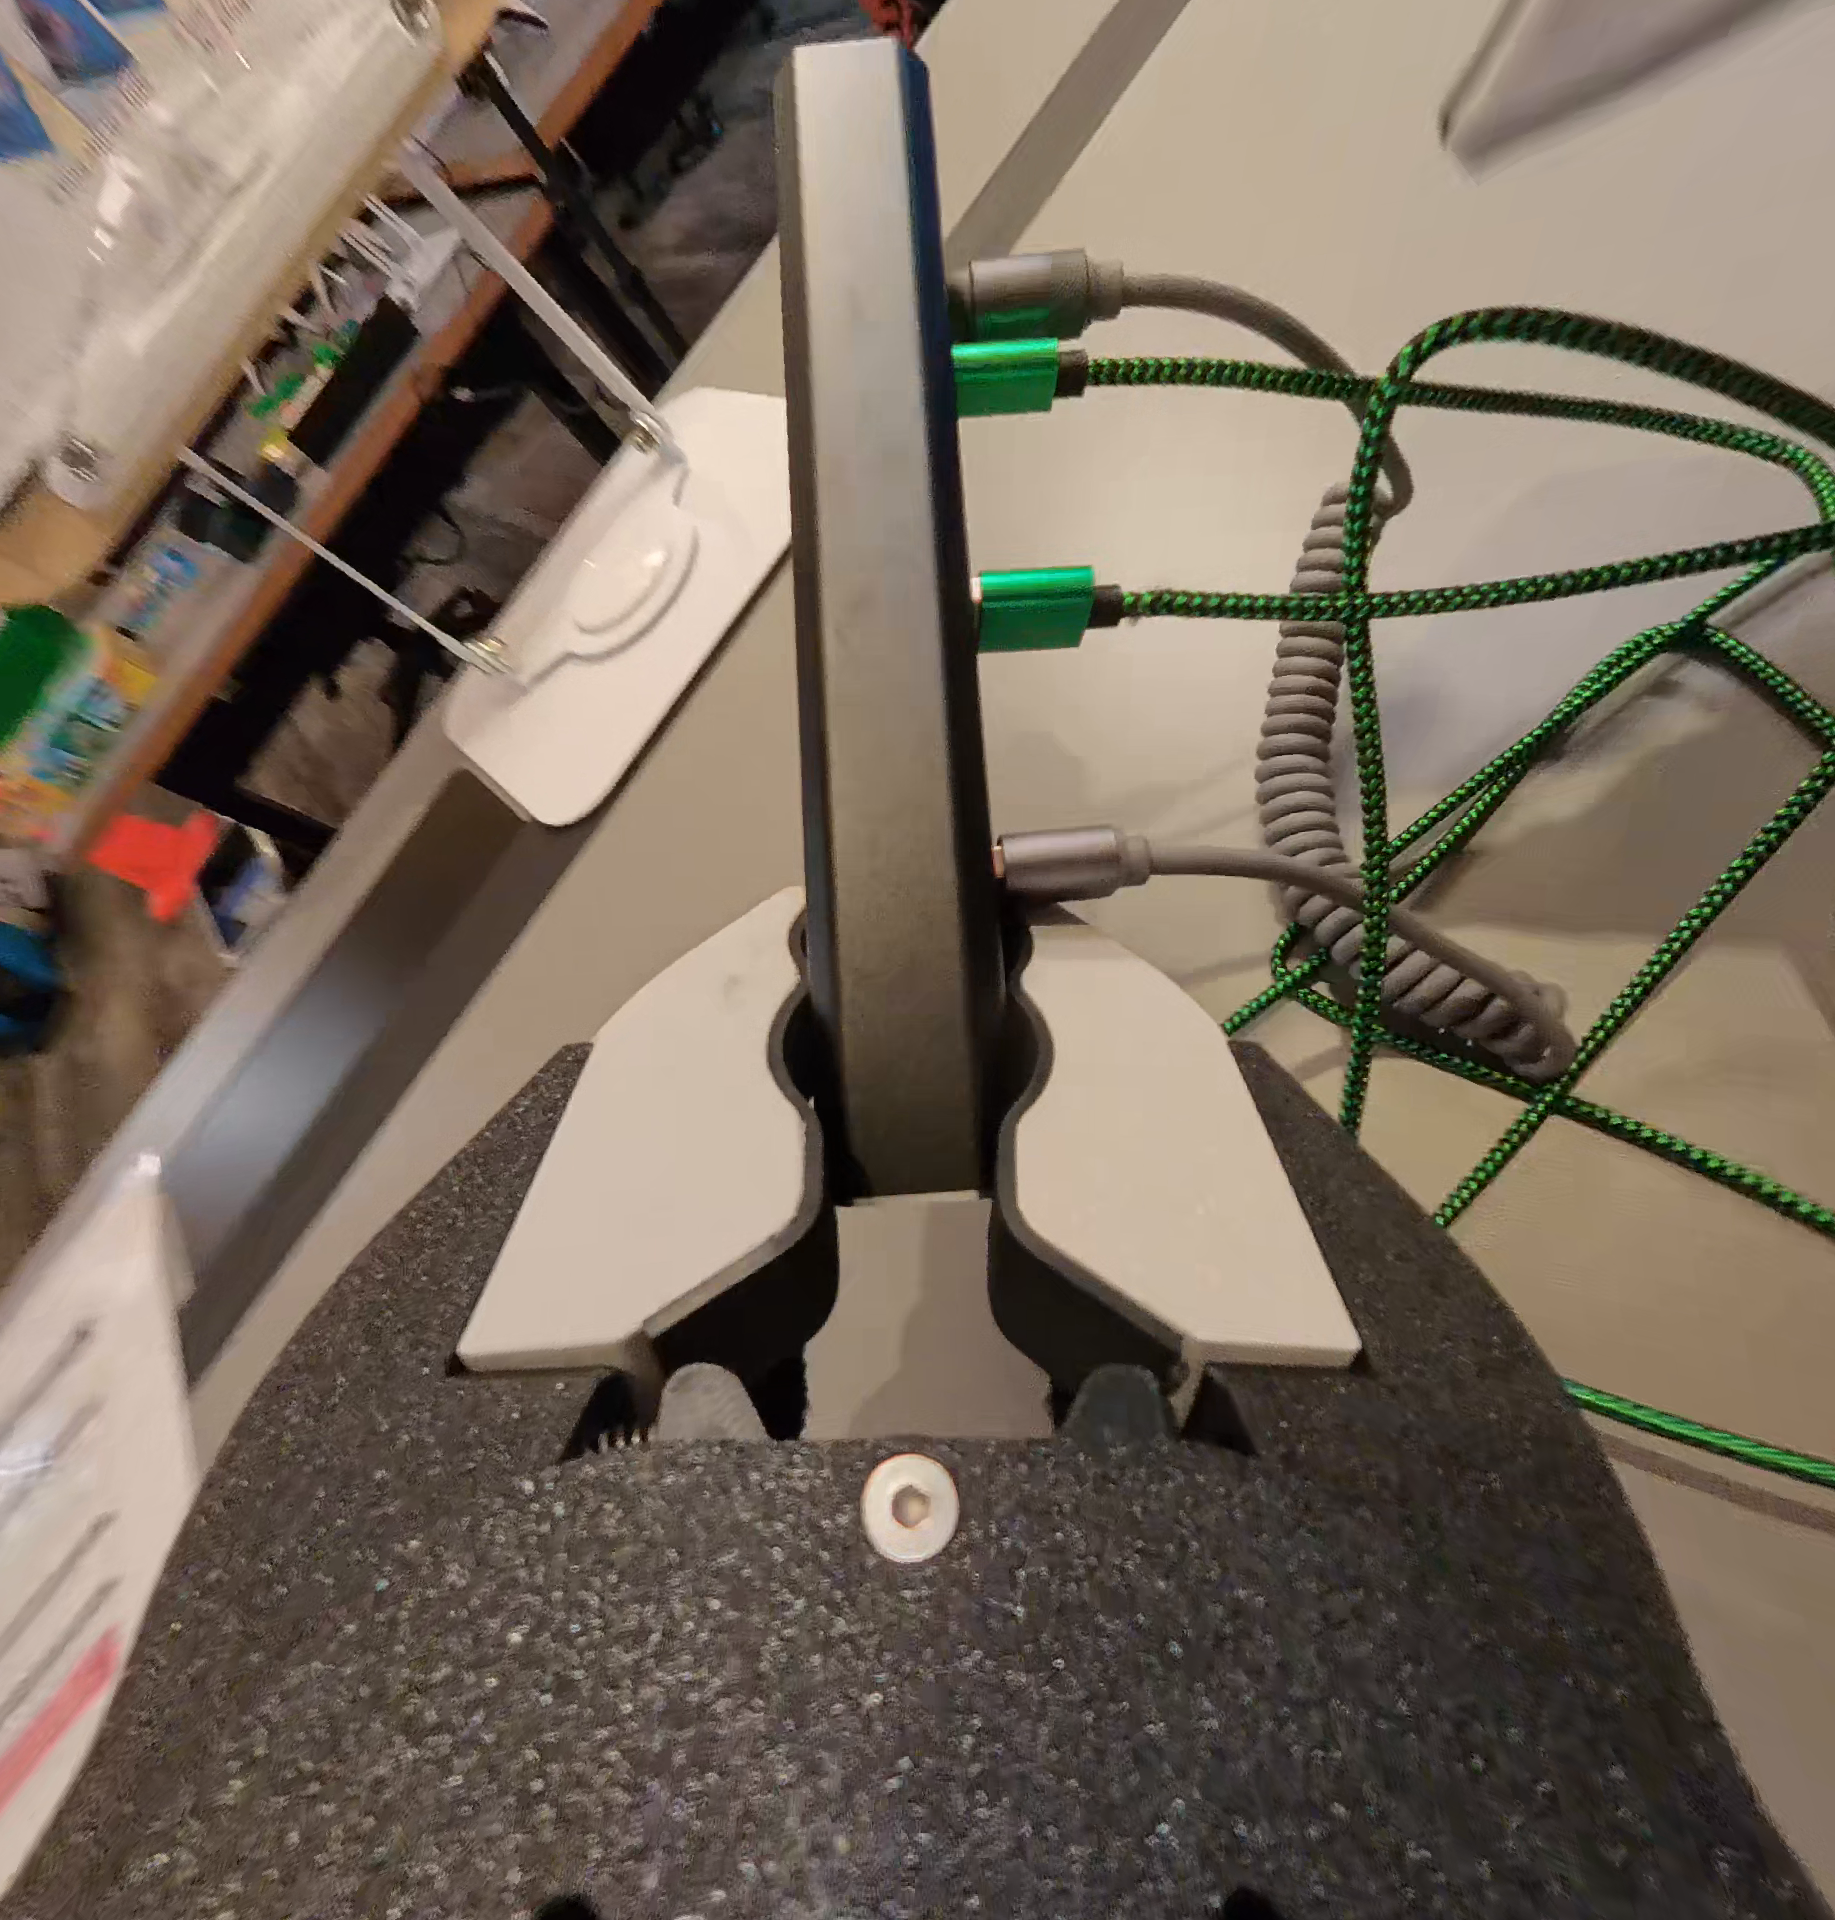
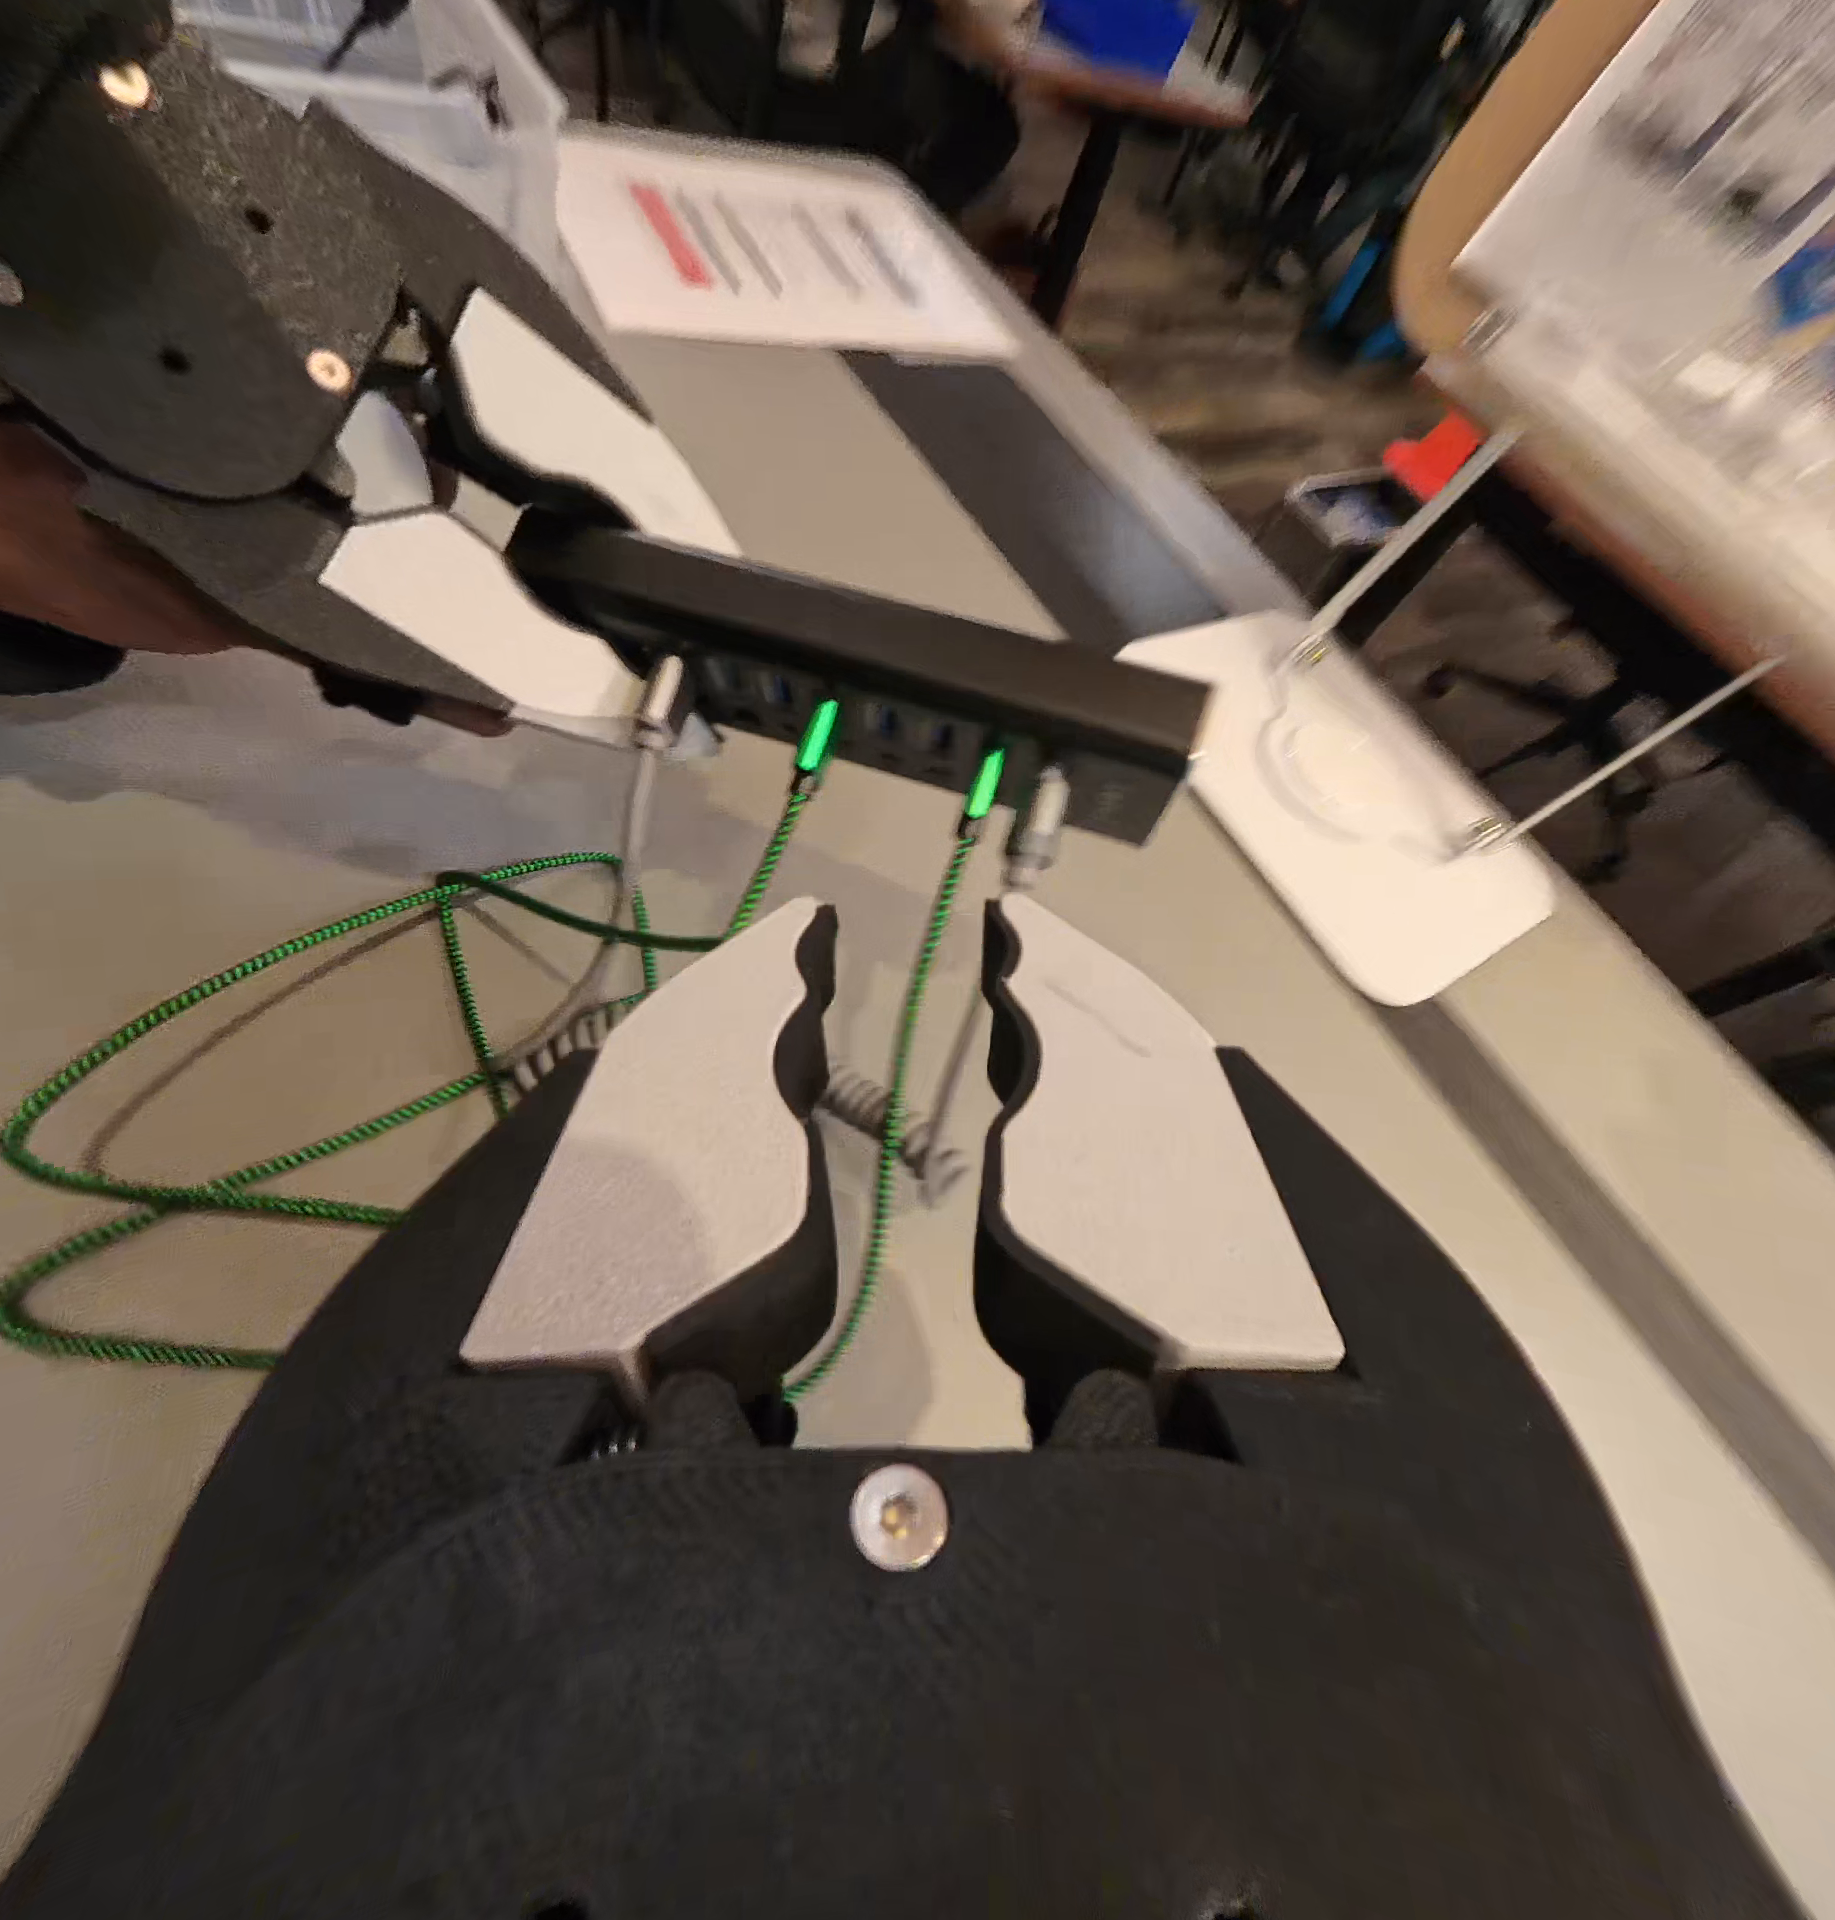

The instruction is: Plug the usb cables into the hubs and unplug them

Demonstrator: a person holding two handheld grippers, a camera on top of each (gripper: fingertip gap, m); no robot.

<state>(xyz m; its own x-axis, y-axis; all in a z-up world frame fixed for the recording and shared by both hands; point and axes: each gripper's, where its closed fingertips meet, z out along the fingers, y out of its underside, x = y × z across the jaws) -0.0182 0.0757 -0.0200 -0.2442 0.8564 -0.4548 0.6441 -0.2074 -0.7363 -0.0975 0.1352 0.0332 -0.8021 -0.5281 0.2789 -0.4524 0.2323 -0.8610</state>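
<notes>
My left gripper (image 1: 908,935) is shut on the near end of a long black USB hub (image 1: 871,520) and holds it above the table. Several plugs sit in the hub's right side: two green ones (image 1: 1032,608) on green braided cables (image 1: 1515,603) and two grey ones (image 1: 1064,860) on a coiled grey cable (image 1: 1318,748). In the right wrist view the hub (image 2: 892,634) is held by the left gripper (image 2: 539,582) at upper left. My right gripper (image 2: 911,920) is open and empty, just short of the plugs, with a green cable (image 2: 918,997) running between its fingers.
The grey table (image 2: 269,1039) has its far edge close behind the hub. A white stand base (image 2: 1349,831) with thin metal rods sits by that edge. A printed sheet (image 2: 788,260) lies at the back left. Cables lie looped on the table at left. The grippers' ends are close to 12 centimeters from one another.
</notes>
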